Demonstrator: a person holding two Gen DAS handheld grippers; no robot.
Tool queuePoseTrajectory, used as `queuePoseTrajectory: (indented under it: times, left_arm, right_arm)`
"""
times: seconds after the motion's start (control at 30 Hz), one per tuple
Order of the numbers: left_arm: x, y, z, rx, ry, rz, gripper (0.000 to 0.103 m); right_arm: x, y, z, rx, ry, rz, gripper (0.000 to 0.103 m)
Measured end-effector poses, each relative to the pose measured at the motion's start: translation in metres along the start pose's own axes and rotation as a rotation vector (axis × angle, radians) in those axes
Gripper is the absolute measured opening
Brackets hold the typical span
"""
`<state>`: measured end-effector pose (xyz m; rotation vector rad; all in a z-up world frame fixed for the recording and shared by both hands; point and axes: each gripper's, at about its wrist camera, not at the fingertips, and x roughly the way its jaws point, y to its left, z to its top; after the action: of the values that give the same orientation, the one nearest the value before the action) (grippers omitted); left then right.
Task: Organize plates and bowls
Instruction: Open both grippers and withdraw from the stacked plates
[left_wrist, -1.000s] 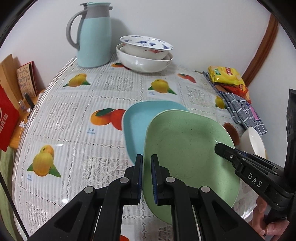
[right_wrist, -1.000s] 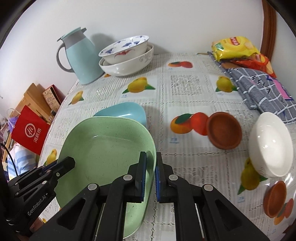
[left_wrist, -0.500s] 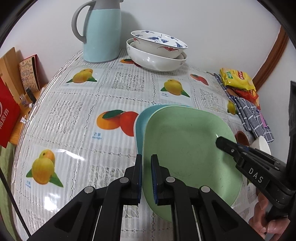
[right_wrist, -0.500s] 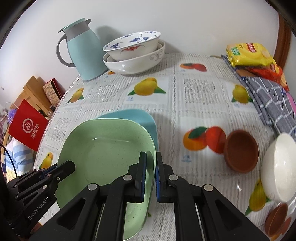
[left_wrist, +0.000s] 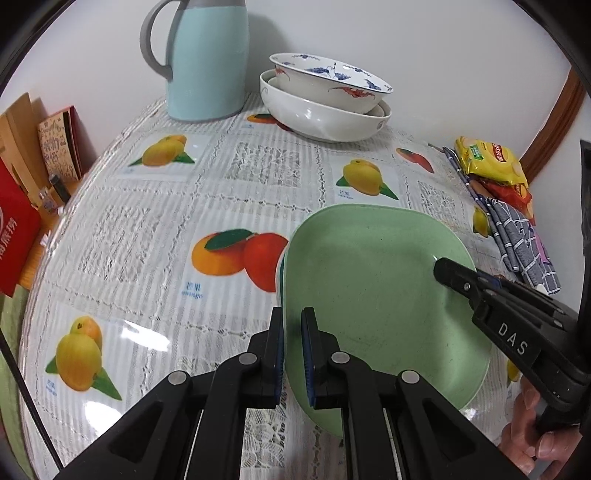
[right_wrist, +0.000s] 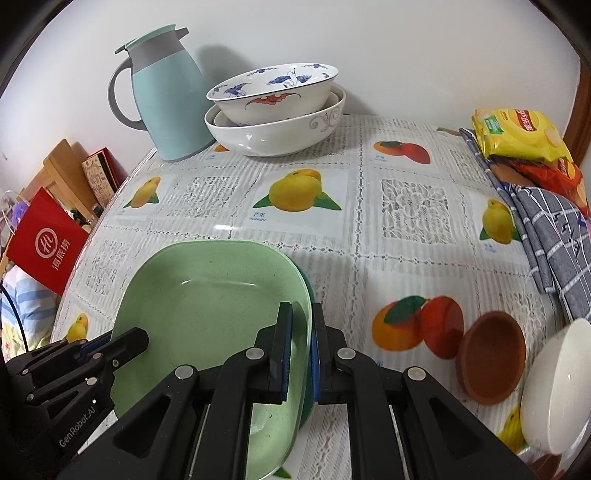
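Both grippers clamp the green plate (left_wrist: 373, 288): the left gripper (left_wrist: 292, 354) has its jaws nearly closed on the plate's left rim, and the right gripper (right_wrist: 302, 350) pinches the opposite rim the same way. That plate sits over a teal plate (right_wrist: 307, 291), of which only a thin edge shows, near the table's (right_wrist: 406, 254) front edge. Toward the right edge sit a brown dish (right_wrist: 493, 356) and a white bowl (right_wrist: 557, 387). At the back edge, a patterned bowl (right_wrist: 273, 92) nests in a larger white one (right_wrist: 277, 129), beside a pale blue jug (right_wrist: 166, 99). Snack packets (right_wrist: 521, 136) and a checked cloth (right_wrist: 554, 236) lie at the back right corner.
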<state>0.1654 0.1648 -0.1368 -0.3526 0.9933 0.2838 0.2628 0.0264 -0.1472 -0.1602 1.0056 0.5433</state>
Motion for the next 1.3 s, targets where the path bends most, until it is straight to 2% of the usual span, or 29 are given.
queuePoseTrajectory:
  times: [0.27,0.47,0.6,0.77,0.87,1.0,1.3]
  left_arm:
    - [0.002,0.0,0.001,0.024,-0.002,-0.001,0.009]
    - [0.001,0.002,-0.001,0.023,0.005,-0.016,0.011]
    - [0.0,0.001,-0.004,0.026,0.011,-0.023,0.014]
    - [-0.005,-0.003,-0.006,0.034,0.011,-0.017,0.017]
    - [-0.01,-0.007,-0.006,0.04,0.007,-0.004,0.018]
    - [-0.022,-0.014,-0.007,0.047,-0.013,-0.018,0.018]
    - [-0.056,-0.046,-0.015,0.095,-0.072,-0.048,0.018]
  right_arm:
    - [0.005,0.003,0.005,-0.05,-0.018,0.0,0.01]
    - [0.007,0.011,0.003,-0.112,-0.035,-0.02,0.015]
    - [0.007,0.01,0.003,-0.106,-0.03,-0.002,0.03]
    - [0.0,0.007,0.001,-0.086,-0.033,0.02,0.032]
    - [-0.009,0.004,-0.003,-0.08,-0.04,0.024,0.033]
    - [-0.026,-0.004,-0.009,-0.067,-0.052,0.019,0.044]
    - [-0.08,-0.048,-0.037,0.012,-0.089,-0.019,0.045]
